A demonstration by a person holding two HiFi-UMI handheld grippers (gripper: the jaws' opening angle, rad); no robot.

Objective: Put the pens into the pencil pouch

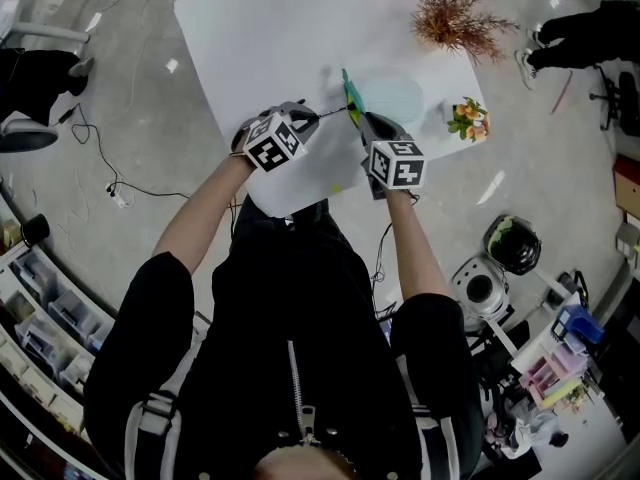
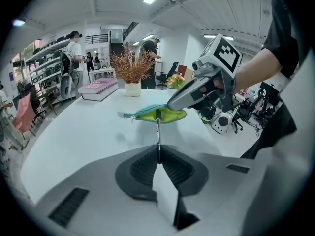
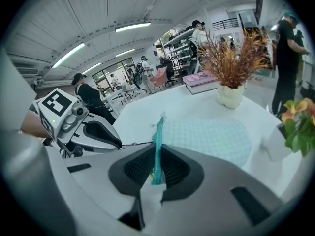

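So that its mouth faces the pen [image 2: 158, 140], the teal pencil pouch [image 2: 153, 114] is held above the white bench [image 2: 74, 136], rim pinched in the right gripper's [image 1: 365, 123] fingers [image 3: 174, 167], while the pen, tip at that mouth, is clamped in the left gripper's [image 1: 308, 116] fingers [image 2: 138, 167].

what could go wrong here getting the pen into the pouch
1. The pen sticks far out of the left gripper, pinched in its jaws. If its tip catches the pouch rim, it may pivot or slip.
2. The right gripper holds the pouch by one thin edge, apparently off the table. A push from the pen could swing the pouch away or fold the opening shut.
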